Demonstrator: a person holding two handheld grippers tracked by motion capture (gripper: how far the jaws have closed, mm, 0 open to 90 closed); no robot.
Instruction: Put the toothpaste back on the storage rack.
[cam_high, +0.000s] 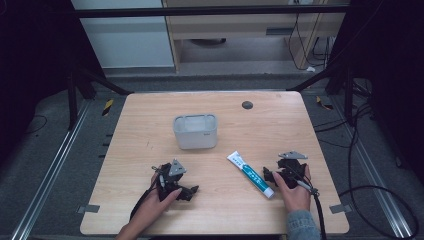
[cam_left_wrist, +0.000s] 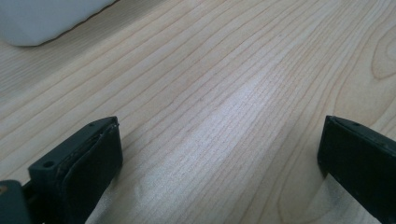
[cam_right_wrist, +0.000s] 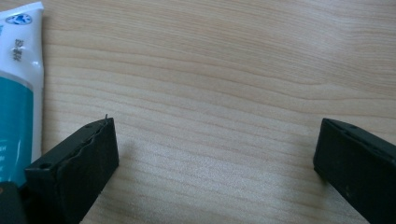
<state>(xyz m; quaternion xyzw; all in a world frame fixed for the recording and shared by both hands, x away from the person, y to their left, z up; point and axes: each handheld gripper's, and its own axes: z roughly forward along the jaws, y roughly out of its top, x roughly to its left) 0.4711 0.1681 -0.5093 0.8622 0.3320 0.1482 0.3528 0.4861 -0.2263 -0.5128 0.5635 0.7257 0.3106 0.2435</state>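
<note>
Your right gripper (cam_high: 268, 176) is resting low on the table (cam_high: 150, 120) near its front right corner, your hand (cam_high: 295, 192) wrapping it from behind with the wrist coming in from the bottom edge and the cable trailing back past your sleeve; in the right gripper view its jaws are standing spread wide with bare wood between them, pinching nothing; the toothpaste tube (cam_high: 250, 174) is lying just beside the left jaw, outside the gap, flat on the wood and running diagonally from its flat crimped end farther from you to its cap nearer you; it is a soft plastic tube, white with a teal band and small print. Your left gripper (cam_high: 192, 191) is sitting near the front left of the table, your hand (cam_high: 160, 192) cupping it with the forearm angling in from the bottom; its jaws are likewise standing wide apart over empty wood, holding nothing. The jaws are matte black blocks with ridged pads; the tabletop is pale, smooth wood with a fine grain. A white, rounded rectangular container (cam_high: 195, 131) is standing open-topped at the table's middle, well apart from both grippers; a small dark round cap (cam_high: 247, 105) is sitting in the tabletop near the far edge.
</note>
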